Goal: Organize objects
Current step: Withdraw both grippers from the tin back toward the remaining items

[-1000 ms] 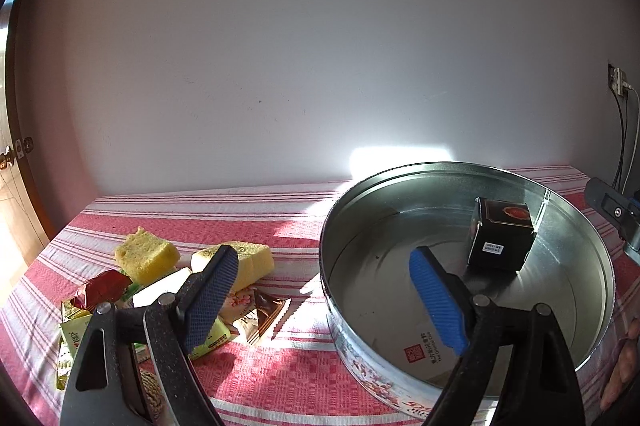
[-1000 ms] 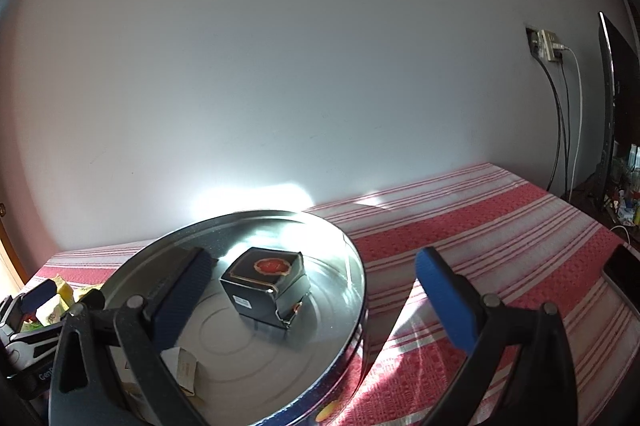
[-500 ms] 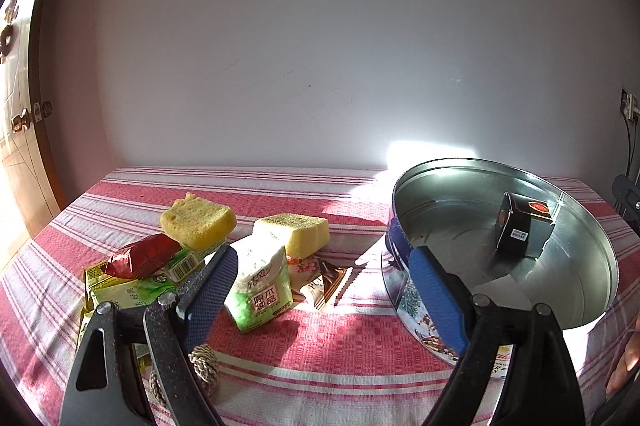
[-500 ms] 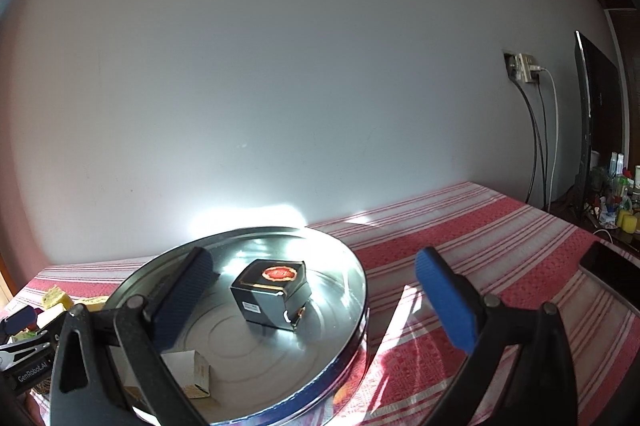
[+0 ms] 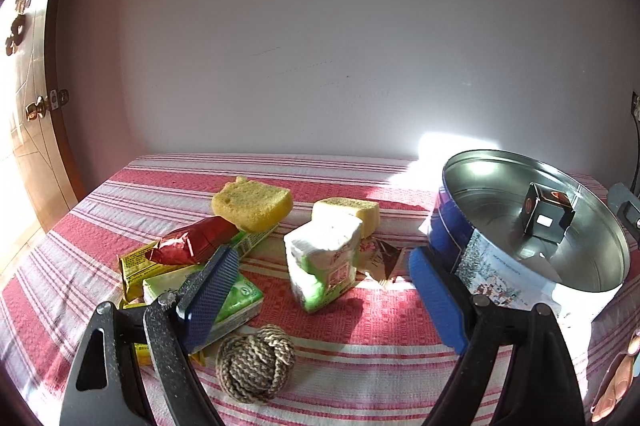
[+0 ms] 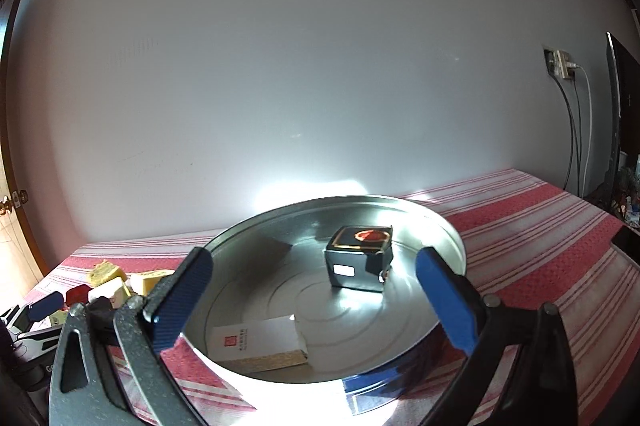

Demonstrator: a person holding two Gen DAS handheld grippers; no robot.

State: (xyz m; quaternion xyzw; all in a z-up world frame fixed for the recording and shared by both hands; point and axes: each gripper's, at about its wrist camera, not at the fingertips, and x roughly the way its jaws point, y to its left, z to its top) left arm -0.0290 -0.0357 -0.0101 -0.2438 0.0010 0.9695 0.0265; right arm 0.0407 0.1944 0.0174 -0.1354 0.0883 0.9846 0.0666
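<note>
- Over the striped table [image 5: 360, 326], my left gripper [image 5: 320, 290] gapes empty above the tissue pack [image 5: 324, 266].
- Right gripper [image 6: 316, 290] released, straddling the tin [image 6: 452, 238]; black box [image 6: 360, 258] inside.

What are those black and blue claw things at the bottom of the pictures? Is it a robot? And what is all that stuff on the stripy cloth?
No robot here. A person holds a grabbing tool in each hand, and each tool has a little camera looking out along its two blue-tipped fingers.

One picture comes from the left gripper. It is open and holds nothing. In front of it, on the red striped tablecloth, lie two yellow sponge cakes, a red snack packet, green packets, a white and green pack and a rope ball.

The other picture comes from the right gripper, also open and empty. It looks into a round metal tin. Inside sit a small black box and a flat white box.

The job is tidying things up.
</note>
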